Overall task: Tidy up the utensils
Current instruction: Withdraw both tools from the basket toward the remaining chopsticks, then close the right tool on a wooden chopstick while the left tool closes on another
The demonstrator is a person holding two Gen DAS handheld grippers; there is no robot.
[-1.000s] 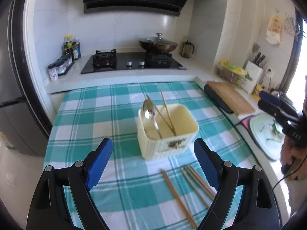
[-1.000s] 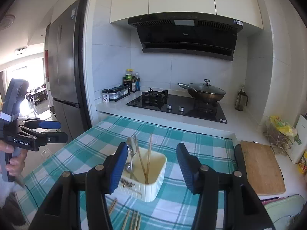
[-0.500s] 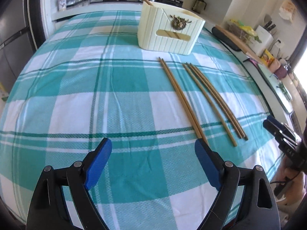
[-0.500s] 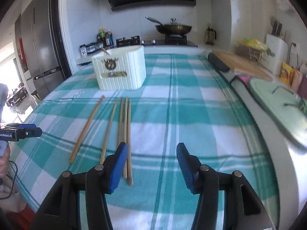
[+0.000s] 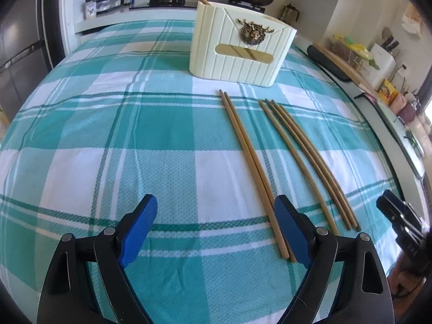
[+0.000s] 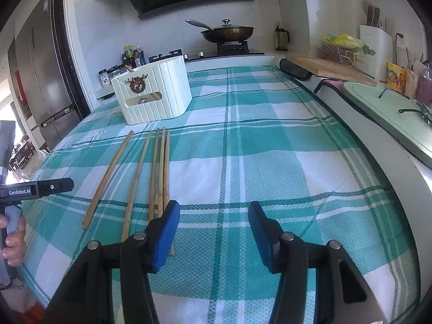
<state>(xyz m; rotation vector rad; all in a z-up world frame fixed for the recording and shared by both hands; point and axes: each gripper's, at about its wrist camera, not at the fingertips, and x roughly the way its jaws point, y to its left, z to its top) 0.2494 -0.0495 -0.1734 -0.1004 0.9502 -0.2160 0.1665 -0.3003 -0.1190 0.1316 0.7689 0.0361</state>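
— How much room do you have over the table?

— Plenty. The checked tablecloth (image 5: 113, 140) lies bare from my left gripper (image 5: 216, 232) out to the table's left edge, and bare again ahead of my right gripper (image 6: 213, 226) toward the right edge, where the worktop with the wooden board (image 6: 332, 67) runs alongside. At the far edge is the stove with a lidded wok (image 6: 229, 31).

— And the chopsticks?

— Five loose chopsticks (image 5: 272, 156) lie on the cloth, pointing toward the cream utensil holder (image 5: 240, 46) that stands near the far edge. A pair lies together; three more lie just to its right. The pair's near ends lie just inside my left gripper's right finger (image 5: 290, 232). In the right wrist view the nearest sticks pass behind my right gripper's left finger (image 6: 166, 232), outside the gap.

— Your jaws?

— Left ones stand wide, with only the pair's ends between. Right ones stand about half apart, over bare cloth, holding nothing.
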